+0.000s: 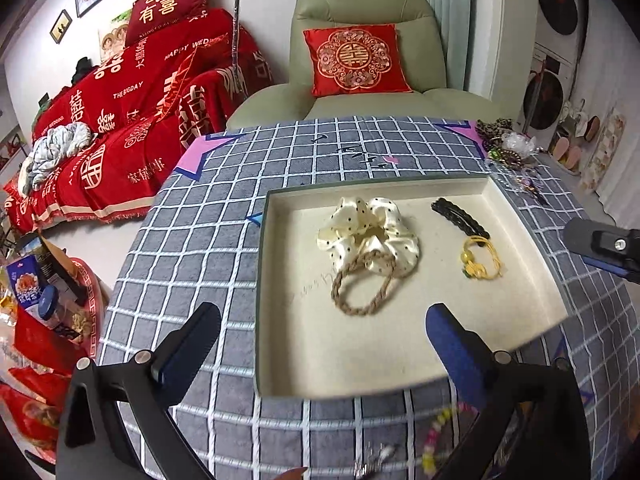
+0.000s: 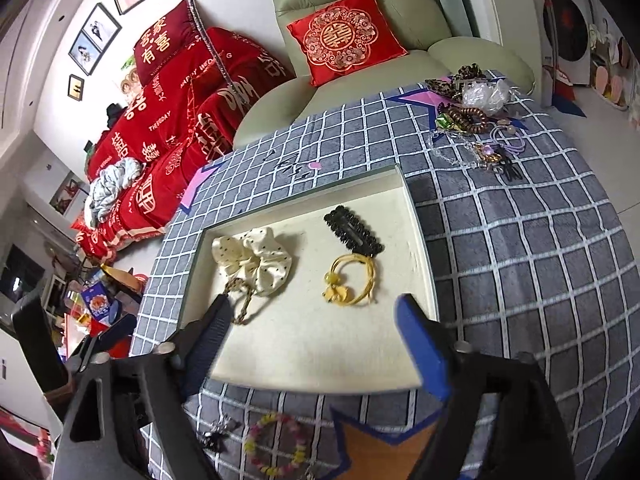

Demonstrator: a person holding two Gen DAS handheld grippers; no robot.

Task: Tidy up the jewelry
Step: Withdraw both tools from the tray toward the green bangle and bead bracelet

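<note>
Beaded pastel bracelet [image 2: 276, 446], light, limp and slippery, lying on the grey checked worktop [image 2: 520, 260] before the cream tray [image 2: 312, 364]; best pinched across its strand; both grippers' fingers [image 1: 454, 344] wide open, empty.

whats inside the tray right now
Inside the tray: a cream polka-dot scrunchie overlapping a braided loop, a black hair clip, and a yellow hair tie. The left finger hides part of the loop.

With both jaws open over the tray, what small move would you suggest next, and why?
Probably lower the right gripper toward the beaded bracelet lying on the checked cloth just outside the tray. Both grippers look empty, and that piece is not yet in the tray.
</note>
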